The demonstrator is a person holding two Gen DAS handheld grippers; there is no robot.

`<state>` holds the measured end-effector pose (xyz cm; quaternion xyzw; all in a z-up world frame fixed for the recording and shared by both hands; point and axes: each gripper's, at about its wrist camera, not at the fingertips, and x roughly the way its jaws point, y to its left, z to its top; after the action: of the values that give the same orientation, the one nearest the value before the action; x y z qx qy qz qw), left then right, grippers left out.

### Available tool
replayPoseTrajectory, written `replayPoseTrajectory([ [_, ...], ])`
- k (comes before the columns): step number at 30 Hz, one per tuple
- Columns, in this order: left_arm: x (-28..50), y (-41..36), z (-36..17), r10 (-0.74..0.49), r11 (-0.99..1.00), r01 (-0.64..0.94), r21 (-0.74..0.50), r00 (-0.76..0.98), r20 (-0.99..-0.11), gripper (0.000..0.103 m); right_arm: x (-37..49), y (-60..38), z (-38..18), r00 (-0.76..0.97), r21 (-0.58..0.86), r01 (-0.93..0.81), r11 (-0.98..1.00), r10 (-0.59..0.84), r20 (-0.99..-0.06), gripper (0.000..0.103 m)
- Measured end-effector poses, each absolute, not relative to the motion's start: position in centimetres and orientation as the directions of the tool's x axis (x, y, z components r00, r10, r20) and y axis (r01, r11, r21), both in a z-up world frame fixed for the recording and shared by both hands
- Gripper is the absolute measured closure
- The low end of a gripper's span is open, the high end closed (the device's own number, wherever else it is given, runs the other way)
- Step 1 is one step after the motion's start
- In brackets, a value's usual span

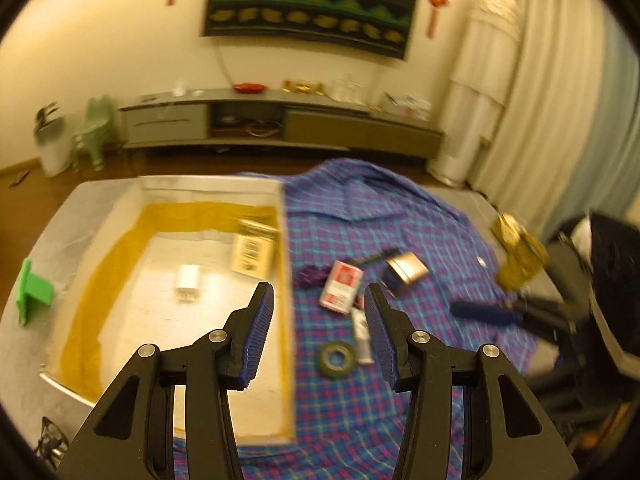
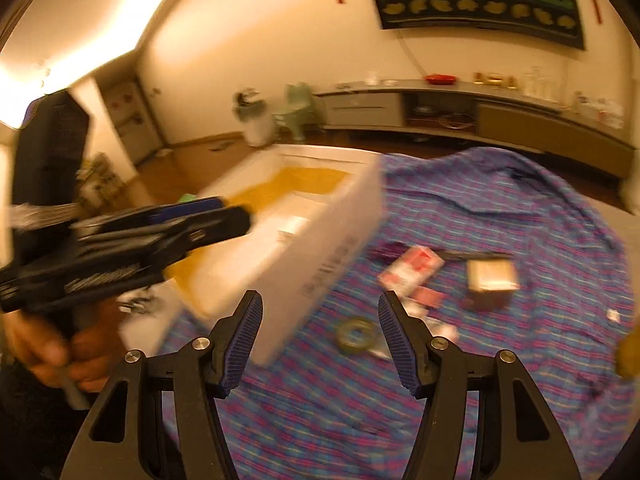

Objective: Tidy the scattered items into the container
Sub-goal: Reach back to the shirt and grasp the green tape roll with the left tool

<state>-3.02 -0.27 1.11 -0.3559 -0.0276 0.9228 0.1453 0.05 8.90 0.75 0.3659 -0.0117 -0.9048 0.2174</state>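
Box: the white box [image 1: 212, 188] I am tidying into sits on the left part of the table, its right wall along the left edge of the checked cloth [image 1: 360, 208]; a yellow band runs round the inside of its walls.
Already in the box: a small white plug [image 1: 188, 282] lies on the floor of it, and a yellow printed packet [image 1: 254, 250] leans by the far right corner.
Loose things: on the cloth just right of the box lie a red and white packet [image 1: 342, 286], a purple tangle [image 1: 310, 276] touching its left side, a small tan box [image 1: 408, 268] to its right, a white tube [image 1: 362, 330] and a roll of green tape [image 1: 338, 358] nearest me.
My left fingers: my left gripper [image 1: 319, 294] hangs above the box's right wall, jaws wide apart, nothing between the pads.
My right fingers: my right gripper [image 2: 320, 300] hangs over the cloth near the tape [image 2: 356, 334], jaws wide apart and empty too.
From the right camera: my left hand [image 2: 52, 344] shows at the left edge, wrapped round the other tool's handle, that tool pointing across the box [image 2: 320, 216].
Right edge of the table: a gold crumpled wrapper [image 1: 520, 256] lies past the cloth.
Left edge of the table: a green plastic piece [image 1: 34, 292] stands beside the box.
Room: a low cabinet [image 1: 280, 120] runs along the far wall under a dark hanging [image 1: 312, 4]; everything is blurred.
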Motion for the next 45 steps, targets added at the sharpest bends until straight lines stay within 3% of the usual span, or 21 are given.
replayPoseTrajectory([
  [2, -3.0, 1.7, 0.1, 0.314, -0.943, -0.3, -0.143, -0.665, -0.677, 0.053, -0.3, 10.1, -0.2, -0.651, 0.123, 0.341, -0.932, -0.329, -0.684, 0.043],
  [4, -3.0, 3.4, -0.8, 0.329, -0.931, -0.342, -0.129, -0.631, -0.703, 0.053, -1.0, 11.2, -1.3, -0.641, 0.103, 0.302, -0.948, -0.282, -0.714, 0.051],
  [9, -3.2, 6.7, -4.3, 0.288, -0.921, -0.383, -0.067, -0.559, -0.778, 0.053, -2.8, 13.2, -4.4, -0.58, 0.151, 0.245, -0.958, -0.269, -0.769, 0.059],
  [15, -5.2, 6.8, -8.3, 0.227, -0.939, -0.34, -0.051, -0.501, -0.835, 0.053, -4.9, 13.2, -6.9, -0.518, 0.216, 0.252, -0.943, -0.32, -0.793, 0.059],
  [23, -6.8, 7.0, -11.3, 0.178, -0.947, -0.32, -0.021, -0.469, -0.865, 0.053, -7.0, 11.8, -10.0, -0.466, 0.183, 0.251, -0.95, -0.285, -0.837, 0.058],
  [25, -7.3, 6.7, -11.9, 0.167, -0.951, -0.308, -0.018, -0.468, -0.868, 0.053, -7.5, 11.9, -10.6, -0.466, 0.199, 0.249, -0.948, -0.298, -0.833, 0.051],
  [30, -8.6, 5.6, -13.7, 0.18, -0.961, -0.269, -0.058, -0.453, -0.873, 0.051, -8.4, 11.9, -11.5, -0.457, 0.229, 0.262, -0.937, -0.33, -0.826, 0.048],
  [32, -8.9, 5.5, -13.9, 0.206, -0.959, -0.27, -0.086, -0.454, -0.867, 0.051, -8.6, 11.6, -11.8, -0.457, 0.216, 0.276, -0.937, -0.326, -0.827, 0.056],
  [33, -9.0, 5.6, -14.0, 0.206, -0.958, -0.274, -0.085, -0.453, -0.868, 0.051, -8.6, 11.5, -11.9, -0.463, 0.203, 0.282, -0.938, -0.318, -0.827, 0.07],
  [34, -9.1, 5.7, -14.1, 0.205, -0.957, -0.278, -0.081, -0.452, -0.868, 0.051, -8.7, 11.6, -11.9, -0.469, 0.2, 0.279, -0.939, -0.315, -0.825, 0.074],
  [39, -9.2, 5.8, -14.2, 0.203, -0.951, -0.302, -0.061, -0.468, -0.86, 0.051, -9.0, 12.1, -12.1, -0.458, 0.224, 0.271, -0.936, -0.331, -0.825, 0.075],
  [43, -9.2, 6.0, -14.3, 0.201, -0.951, -0.304, -0.051, -0.483, -0.852, 0.051, -9.6, 12.0, -12.0, -0.461, 0.233, 0.259, -0.937, -0.332, -0.823, 0.065],
  [45, -9.3, 6.3, -14.4, 0.196, -0.949, -0.313, -0.039, -0.49, -0.849, 0.051, -10.0, 11.7, -12.1, -0.466, 0.228, 0.257, -0.939, -0.327, -0.822, 0.065],
])
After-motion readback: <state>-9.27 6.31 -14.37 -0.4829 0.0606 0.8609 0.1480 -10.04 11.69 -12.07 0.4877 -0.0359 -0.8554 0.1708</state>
